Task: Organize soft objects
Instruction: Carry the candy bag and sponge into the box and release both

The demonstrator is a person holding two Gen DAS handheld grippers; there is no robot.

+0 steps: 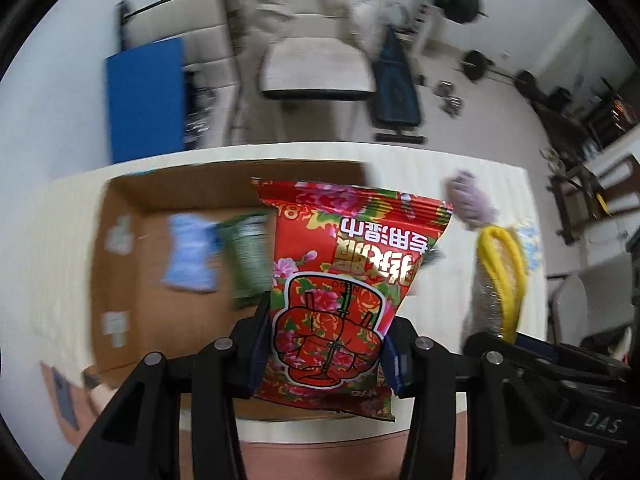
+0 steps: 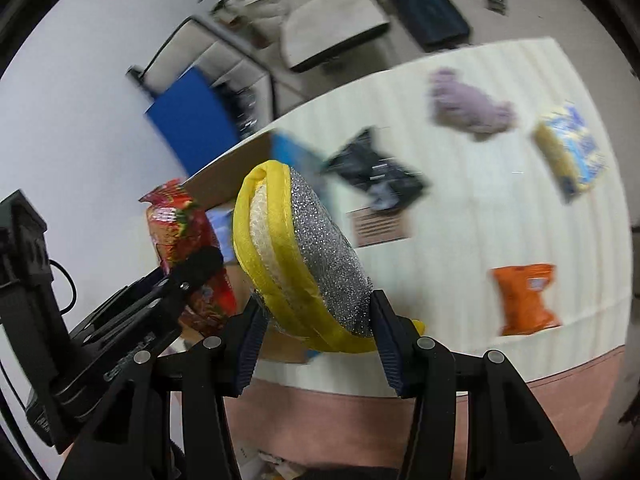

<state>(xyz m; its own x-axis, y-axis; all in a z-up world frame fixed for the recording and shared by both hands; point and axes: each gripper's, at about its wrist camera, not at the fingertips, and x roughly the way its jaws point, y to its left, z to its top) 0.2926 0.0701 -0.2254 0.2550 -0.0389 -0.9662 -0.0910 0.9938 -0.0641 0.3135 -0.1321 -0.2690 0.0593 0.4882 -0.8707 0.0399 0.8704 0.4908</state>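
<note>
My left gripper (image 1: 326,340) is shut on a red flowered wet-wipe pack (image 1: 344,280), held above an open cardboard box (image 1: 132,288). A light blue pack (image 1: 190,254) and a green pack (image 1: 246,260) lie inside that box. My right gripper (image 2: 316,332) is shut on a yellow-and-silver sponge pad (image 2: 304,252), lifted over the table's near edge. The same sponge pad (image 1: 498,280) shows at the right of the left wrist view, and the red pack (image 2: 188,248) with the left gripper (image 2: 192,268) shows at the left of the right wrist view.
On the cream striped tablecloth (image 2: 460,220) lie a purple fluffy item (image 2: 470,106), a black pouch (image 2: 376,170), a yellow-and-blue pack (image 2: 570,152) and an orange snack bag (image 2: 526,298). Beyond the table stand a blue board (image 1: 146,100), a beige chair (image 1: 316,68) and weights.
</note>
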